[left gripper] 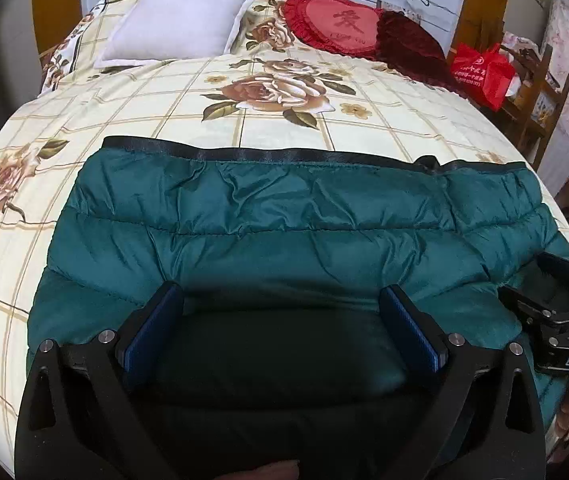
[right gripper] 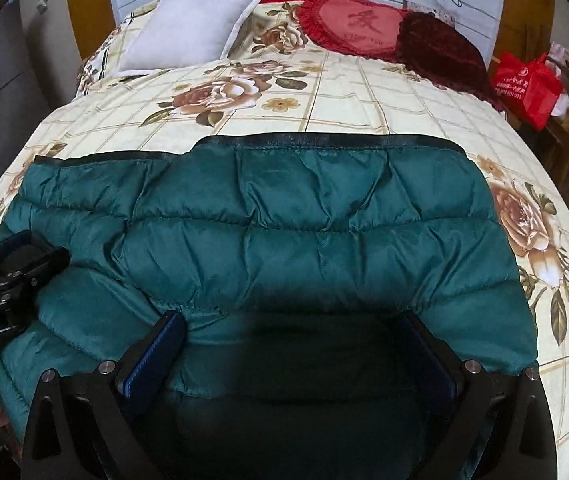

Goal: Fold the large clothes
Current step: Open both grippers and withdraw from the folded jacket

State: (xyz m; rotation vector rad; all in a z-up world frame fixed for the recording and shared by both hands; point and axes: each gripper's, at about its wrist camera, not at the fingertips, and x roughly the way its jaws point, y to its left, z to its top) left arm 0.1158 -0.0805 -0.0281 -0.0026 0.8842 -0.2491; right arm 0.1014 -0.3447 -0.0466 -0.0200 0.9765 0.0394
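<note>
A teal quilted down jacket [left gripper: 268, 220] with a black hem band lies spread flat on the flowered bed; it also shows in the right wrist view [right gripper: 284, 232]. My left gripper [left gripper: 282, 292] is open, its blue-padded fingers [left gripper: 156, 320] hovering wide apart over the jacket's near left part. My right gripper [right gripper: 296, 318] is open over the jacket's near right part. Each gripper shows in the other's view: the right one [left gripper: 556, 312] at the right edge, the left one [right gripper: 8, 276] at the left edge. Neither holds fabric.
The bed's cream floral cover [left gripper: 284, 92] extends beyond the jacket. A white pillow [left gripper: 180, 20], a red heart cushion [left gripper: 340, 24] and a dark red cushion [left gripper: 408, 40] lie at the headboard. A red bag [left gripper: 484, 72] on a wooden rack stands at the right.
</note>
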